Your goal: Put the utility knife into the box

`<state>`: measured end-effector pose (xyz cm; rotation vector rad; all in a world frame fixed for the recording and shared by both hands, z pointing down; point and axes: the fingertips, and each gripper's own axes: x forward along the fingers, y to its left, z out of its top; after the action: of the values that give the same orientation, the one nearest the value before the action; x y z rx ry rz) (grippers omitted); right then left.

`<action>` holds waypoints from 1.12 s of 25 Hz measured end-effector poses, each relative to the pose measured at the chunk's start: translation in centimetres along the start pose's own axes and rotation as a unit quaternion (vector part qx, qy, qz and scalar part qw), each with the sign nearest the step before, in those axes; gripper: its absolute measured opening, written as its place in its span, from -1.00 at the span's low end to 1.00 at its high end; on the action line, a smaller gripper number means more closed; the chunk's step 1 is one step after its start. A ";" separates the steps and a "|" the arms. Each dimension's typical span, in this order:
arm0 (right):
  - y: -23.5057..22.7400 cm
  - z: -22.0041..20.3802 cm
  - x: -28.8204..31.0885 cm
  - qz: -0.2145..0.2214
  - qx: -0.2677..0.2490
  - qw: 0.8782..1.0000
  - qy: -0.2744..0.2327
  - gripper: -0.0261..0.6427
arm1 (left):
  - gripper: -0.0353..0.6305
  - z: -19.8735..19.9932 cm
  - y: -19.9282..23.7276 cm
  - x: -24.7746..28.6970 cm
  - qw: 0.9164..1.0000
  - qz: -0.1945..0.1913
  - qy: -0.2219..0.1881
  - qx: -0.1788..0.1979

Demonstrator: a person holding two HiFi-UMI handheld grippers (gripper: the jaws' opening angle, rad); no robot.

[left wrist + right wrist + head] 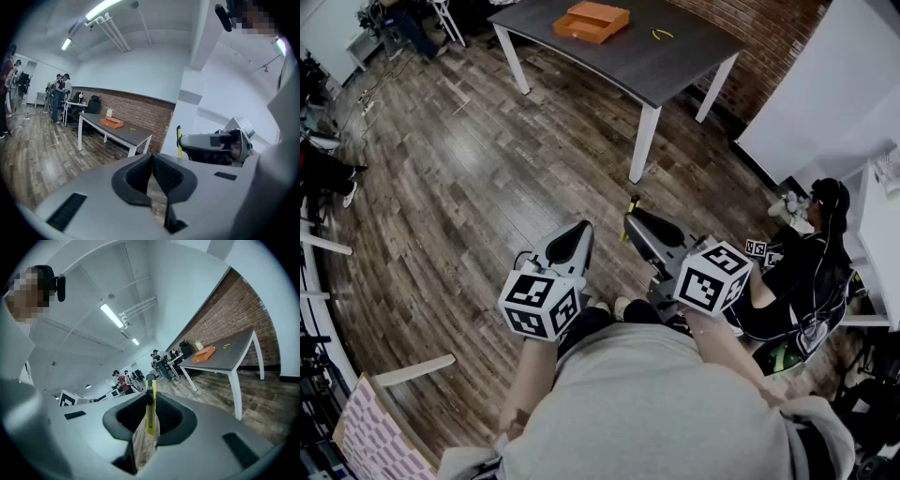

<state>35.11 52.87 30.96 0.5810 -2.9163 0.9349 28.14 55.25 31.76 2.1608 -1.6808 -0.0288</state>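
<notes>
The right gripper [150, 401] is clamping the knife [150, 405] between its jaws. The yellow body is standing on edge and its dark end is poking out past the tips. That grip is probably keeping the knife steady during the walk, with its length in line with the jaws so it can go into the box end first.

The left gripper [152, 161] is carrying nothing and its jaws are meeting at the tips. It is riding just beside the right one, probably because only one gripper is needed for now.

Both grippers are pointing roughly level across the wooden floor [459, 178] towards the surface [675, 66], which is well apart from them. The orange box [592, 21] is lying near the far edge of the surface, with a small yellow thing [662, 35] near it. The task looks barely under way, with the whole approach left to do.

The head view is showing only the tip of the knife beyond the right gripper. The pads are covering much of the handle, so I cannot tell whether the blade is out. The box is too far off to show whether it is open, or what is inside. The small yellow thing is too small to name. A seated person [797, 281] at the right is partly cut off by the white furniture.
</notes>
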 end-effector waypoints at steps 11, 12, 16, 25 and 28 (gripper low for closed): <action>0.5 -0.4 0.0 0.002 0.001 1.000 -0.002 -0.72 | -0.83 0.1 -0.2 0.1 1.000 -0.008 0.004 -0.002; 0.5 -0.4 -0.1 0.002 0.002 1.000 -0.003 -0.72 | -0.83 0.1 -0.2 0.1 1.000 -0.007 0.003 -0.003; 1.1 -0.3 -0.3 0.007 0.017 1.000 -0.018 -0.72 | -0.83 -0.2 -0.2 -0.5 1.000 -0.011 0.003 -0.008; 2.8 -2.5 -0.9 -0.002 0.024 0.999 -0.031 -0.72 | -0.82 -2.3 1.1 -3.5 0.999 -0.016 0.004 -0.032; 3.6 -3.2 -0.5 0.002 0.025 0.999 -0.033 -0.72 | -0.82 -2.8 1.9 -4.6 0.999 -0.013 0.004 -0.039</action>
<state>33.99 57.53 31.52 0.6202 -2.9601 1.0102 25.80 59.98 33.94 2.1218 -1.6202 -0.0909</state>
